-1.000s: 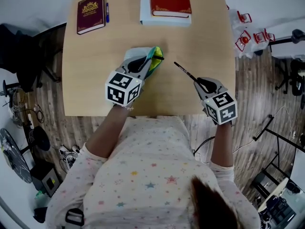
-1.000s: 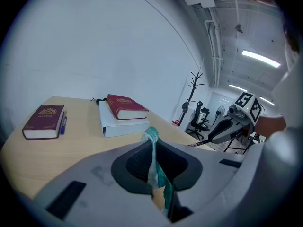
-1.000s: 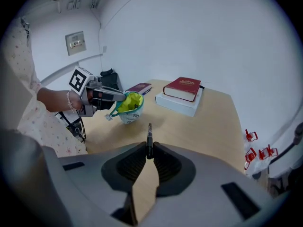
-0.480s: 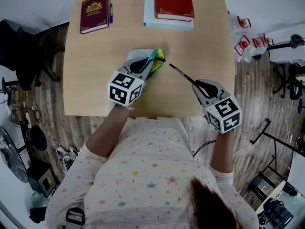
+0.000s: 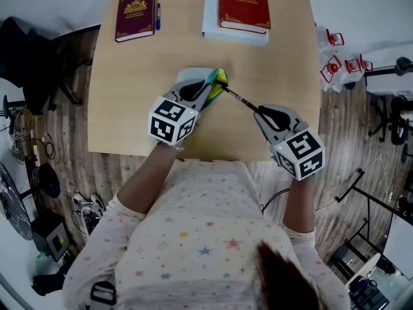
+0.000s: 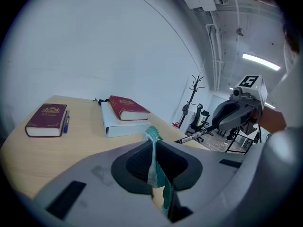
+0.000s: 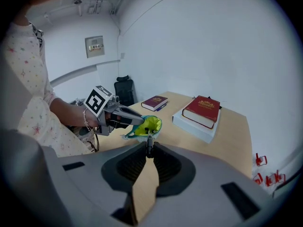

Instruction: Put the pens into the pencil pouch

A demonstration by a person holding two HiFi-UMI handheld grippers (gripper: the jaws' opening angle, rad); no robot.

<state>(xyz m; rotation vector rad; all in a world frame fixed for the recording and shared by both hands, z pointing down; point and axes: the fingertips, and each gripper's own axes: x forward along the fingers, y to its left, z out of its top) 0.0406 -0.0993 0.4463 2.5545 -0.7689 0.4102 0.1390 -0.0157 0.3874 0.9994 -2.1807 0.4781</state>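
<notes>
Pinching the limp pencil pouch [image 5: 218, 80] by its rim, the left claw [image 5: 206, 92] holds it open; the right claw [image 5: 262, 113] nips the light, stiff pen [image 5: 239, 99] by its back end.

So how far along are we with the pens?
Done: none visibly inside the pouch yet. In hand: left claw pinches its edge; right claw holds a black pen, tip at its mouth. Left: a blue pen beside the small book.
</notes>
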